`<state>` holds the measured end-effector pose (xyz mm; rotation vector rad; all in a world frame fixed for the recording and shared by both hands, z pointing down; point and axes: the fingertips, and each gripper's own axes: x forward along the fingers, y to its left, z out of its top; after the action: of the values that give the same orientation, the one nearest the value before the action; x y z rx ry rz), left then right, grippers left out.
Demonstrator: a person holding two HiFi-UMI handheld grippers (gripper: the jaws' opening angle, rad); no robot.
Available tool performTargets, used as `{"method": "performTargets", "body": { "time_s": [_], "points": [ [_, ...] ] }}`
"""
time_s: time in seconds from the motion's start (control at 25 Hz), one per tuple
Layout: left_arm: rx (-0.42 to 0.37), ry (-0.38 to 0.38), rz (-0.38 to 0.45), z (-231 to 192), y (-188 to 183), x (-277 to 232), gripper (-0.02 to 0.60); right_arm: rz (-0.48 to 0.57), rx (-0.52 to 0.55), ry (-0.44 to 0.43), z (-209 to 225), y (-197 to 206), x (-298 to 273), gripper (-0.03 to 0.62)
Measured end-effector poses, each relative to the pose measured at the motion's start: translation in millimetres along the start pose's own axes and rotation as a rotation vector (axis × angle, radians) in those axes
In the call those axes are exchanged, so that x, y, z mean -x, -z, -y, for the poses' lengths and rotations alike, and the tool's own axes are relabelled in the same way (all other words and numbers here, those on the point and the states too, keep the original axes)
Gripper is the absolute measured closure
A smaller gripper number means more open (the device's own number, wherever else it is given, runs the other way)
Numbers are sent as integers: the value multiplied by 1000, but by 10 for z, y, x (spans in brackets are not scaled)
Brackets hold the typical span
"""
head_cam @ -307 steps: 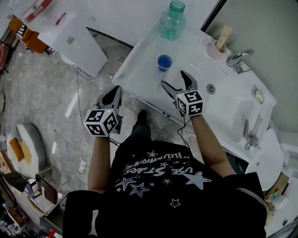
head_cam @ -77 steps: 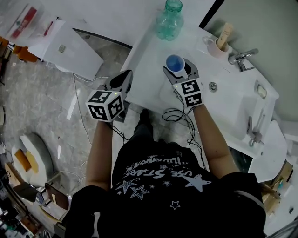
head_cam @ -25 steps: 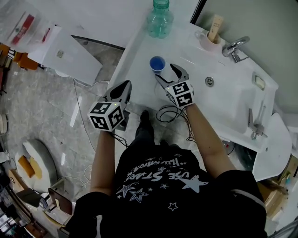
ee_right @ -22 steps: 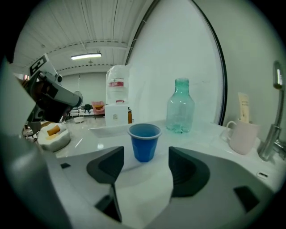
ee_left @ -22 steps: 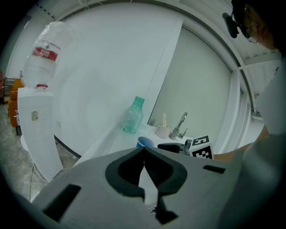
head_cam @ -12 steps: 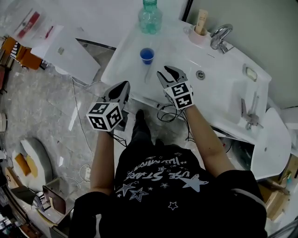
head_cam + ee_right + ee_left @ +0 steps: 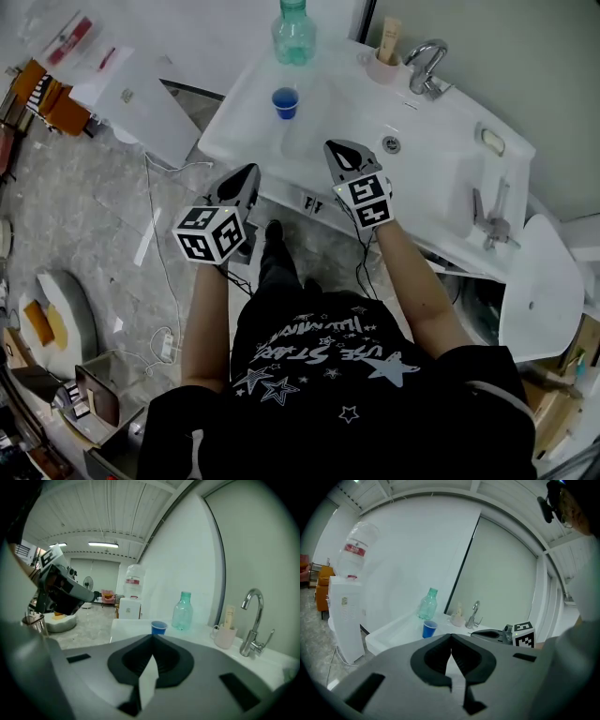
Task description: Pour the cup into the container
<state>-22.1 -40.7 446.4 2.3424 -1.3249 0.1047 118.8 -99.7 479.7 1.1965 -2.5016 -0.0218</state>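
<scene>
White countertop [image 7: 246,120] bears a blue cup [image 7: 285,101] near a green bottle [image 7: 292,34].

White washbasin counter [image 7: 441,173] with chrome tap [image 7: 427,62], grey marble floor [image 7: 84,216], white water dispenser [image 7: 344,618]

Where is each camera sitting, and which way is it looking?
Head view: on the person's head, looking steeply down at the sink; arms, shirt, left gripper and right gripper show.
Left gripper view: on the left gripper, looking along its shut jaws at the cup; right gripper shows too.
Right gripper view: on the right gripper, along its just-closed, empty jaws toward bottle and tap; left gripper at left.
Shared: all three see cup and bottle.
</scene>
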Motion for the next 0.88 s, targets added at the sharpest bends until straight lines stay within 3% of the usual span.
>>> {"method": "performTargets", "body": {
  "time_s": [0.88],
  "points": [
    [18,-44,-2,576,437,454,571,38,-66,-92,-265,-15,930,588]
  ]
}}
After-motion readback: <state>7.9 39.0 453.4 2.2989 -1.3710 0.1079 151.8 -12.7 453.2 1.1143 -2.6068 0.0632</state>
